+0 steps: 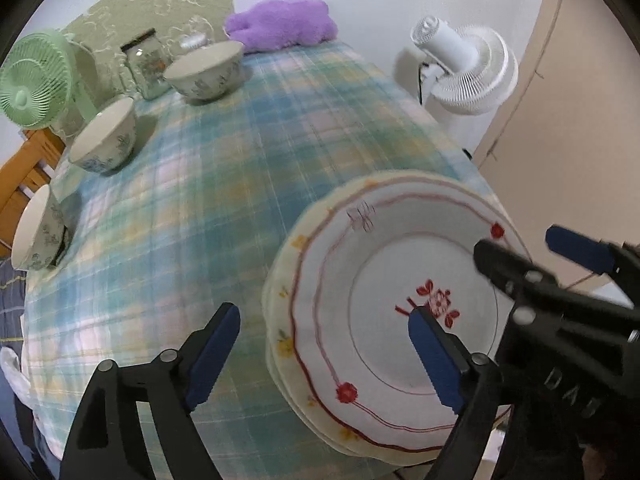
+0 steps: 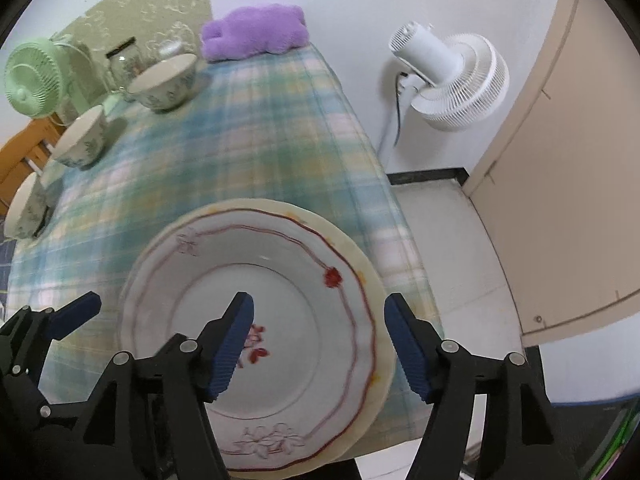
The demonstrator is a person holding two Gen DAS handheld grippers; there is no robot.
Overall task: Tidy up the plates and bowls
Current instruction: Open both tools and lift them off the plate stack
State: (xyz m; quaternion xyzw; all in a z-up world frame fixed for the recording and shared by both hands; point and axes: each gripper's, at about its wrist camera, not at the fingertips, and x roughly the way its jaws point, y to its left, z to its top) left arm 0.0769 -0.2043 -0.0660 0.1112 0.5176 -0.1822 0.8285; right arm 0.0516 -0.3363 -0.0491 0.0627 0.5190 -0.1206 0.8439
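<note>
A stack of plates (image 1: 400, 264) (image 2: 280, 264) rests near the front right corner of the plaid tablecloth (image 1: 224, 184). The top plate is white with red lines and red flowers. My left gripper (image 1: 325, 356) is open and straddles the stack's left rim without pressing on it. My right gripper (image 2: 320, 348) is open over the right rim, one finger above the plate's middle and one beyond its edge. Three patterned bowls stand along the left side: a far bowl (image 1: 206, 70) (image 2: 166, 80), a middle bowl (image 1: 106, 140) (image 2: 82, 138) and a near bowl (image 1: 38, 230) (image 2: 26, 208).
A green desk fan (image 1: 34, 80) and a glass jar (image 1: 146, 64) stand at the back left. A purple plush (image 1: 280, 22) lies at the far end. A white fan (image 2: 452, 76) and a beige door (image 2: 560, 160) are to the right of the table. A wooden chair (image 1: 28, 168) is on the left.
</note>
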